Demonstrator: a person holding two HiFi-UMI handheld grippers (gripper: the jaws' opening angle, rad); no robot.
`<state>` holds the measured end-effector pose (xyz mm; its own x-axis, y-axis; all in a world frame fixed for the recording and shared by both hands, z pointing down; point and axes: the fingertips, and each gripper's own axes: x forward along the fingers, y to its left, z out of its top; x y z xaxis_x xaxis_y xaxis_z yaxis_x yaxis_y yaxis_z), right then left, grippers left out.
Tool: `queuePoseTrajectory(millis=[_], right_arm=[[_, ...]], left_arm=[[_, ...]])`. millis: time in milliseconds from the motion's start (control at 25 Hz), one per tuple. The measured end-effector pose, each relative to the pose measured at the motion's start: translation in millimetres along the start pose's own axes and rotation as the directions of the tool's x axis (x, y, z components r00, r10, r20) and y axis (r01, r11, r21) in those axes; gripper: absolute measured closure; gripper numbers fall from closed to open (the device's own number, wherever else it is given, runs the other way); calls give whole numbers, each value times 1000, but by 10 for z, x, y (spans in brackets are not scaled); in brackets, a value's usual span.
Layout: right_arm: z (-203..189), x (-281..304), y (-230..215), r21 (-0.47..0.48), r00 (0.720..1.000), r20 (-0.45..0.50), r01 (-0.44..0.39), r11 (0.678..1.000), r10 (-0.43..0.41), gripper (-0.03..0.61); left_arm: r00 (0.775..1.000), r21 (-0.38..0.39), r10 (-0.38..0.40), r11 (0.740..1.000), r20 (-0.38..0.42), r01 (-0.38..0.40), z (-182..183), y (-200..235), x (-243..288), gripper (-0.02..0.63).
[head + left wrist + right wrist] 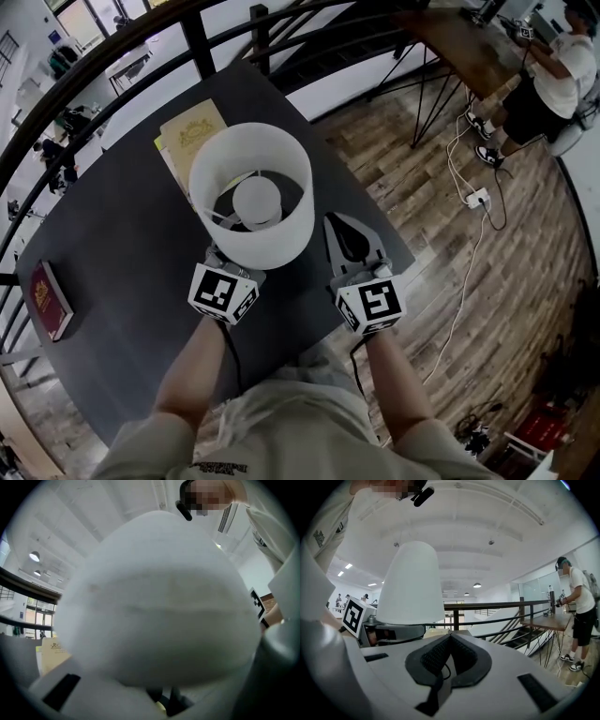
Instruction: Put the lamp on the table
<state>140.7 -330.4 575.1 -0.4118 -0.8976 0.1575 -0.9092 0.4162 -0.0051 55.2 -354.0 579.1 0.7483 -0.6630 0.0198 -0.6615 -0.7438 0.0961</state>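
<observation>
The lamp's white drum shade (274,246) opens towards the head camera, with the bulb (258,199) visible inside, over the dark table (122,253). My left gripper (230,261) reaches under the shade from the near side and is shut on the lamp; the shade hides its jaws. In the left gripper view the shade (159,602) fills almost the whole picture. My right gripper (345,234) sits just right of the shade, shut and holding nothing. The right gripper view shows its pads (449,641) closed together, with the shade (411,585) and the left gripper (377,632) under it to the left.
A tan book (192,131) lies on the table beyond the lamp, and a red book (47,300) lies near the left edge. A dark railing (197,37) runs behind the table. On the wood floor at right are a power strip (478,197) with cables, a wooden desk (459,42) and a person (553,84).
</observation>
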Motion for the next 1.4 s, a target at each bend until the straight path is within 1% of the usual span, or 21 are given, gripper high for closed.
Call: queuePoseTrajectory(millis=[80,200,320,400,520,560,720,960,1080,1240,1320,1400], right_arm=[[-51,-11,60,-14,1000,-22,-16,1000,15,577],[-84,-16,183,-39,998,-40,-51,998,49,577],[-120,-13,254,-46,997,-49,-65,997,63,578],[-155,-11,283,-48,996,-62,-64,997,61,577],[-152,-6,324,-45,995,-74,-67,997,64,577],[-143,-5,331,-42,995,-75,-70,997,67,577],[-84,-20,318,-44,995,-73,-70,997,66,578],[83,-90,344,-81,996,-68,-68,994,62,577],[191,-140,350,-97,996,-74,-63,993,56,578],[321,-218,427,-110,995,-78,-64,992,55,578],[410,-259,471,-121,996,-78,-63,991,53,578],[511,-298,508,-128,996,-80,-59,990,49,578]], left_arm=[[1000,-14,12,1000,7,-12,-11,24,-4,532],[999,-11,28,1000,22,-28,-24,40,-3,532],[999,-10,23,1000,30,-23,-31,48,0,532],[1000,-2,5,1000,16,-5,-45,30,-5,531],[1000,38,1,999,-15,0,-70,-3,-28,530],[1000,39,-3,999,-20,4,-75,-7,-41,522],[999,20,-25,999,-29,25,-97,-3,-149,505],[997,-8,-19,1000,-70,18,-142,0,-429,503],[995,-11,-1,1000,-96,0,-143,28,-606,503],[992,5,42,999,-116,-42,-93,87,-907,503],[992,-6,68,998,-108,-69,-11,121,-1048,503],[991,-37,92,995,-98,-96,108,143,-1179,503]])
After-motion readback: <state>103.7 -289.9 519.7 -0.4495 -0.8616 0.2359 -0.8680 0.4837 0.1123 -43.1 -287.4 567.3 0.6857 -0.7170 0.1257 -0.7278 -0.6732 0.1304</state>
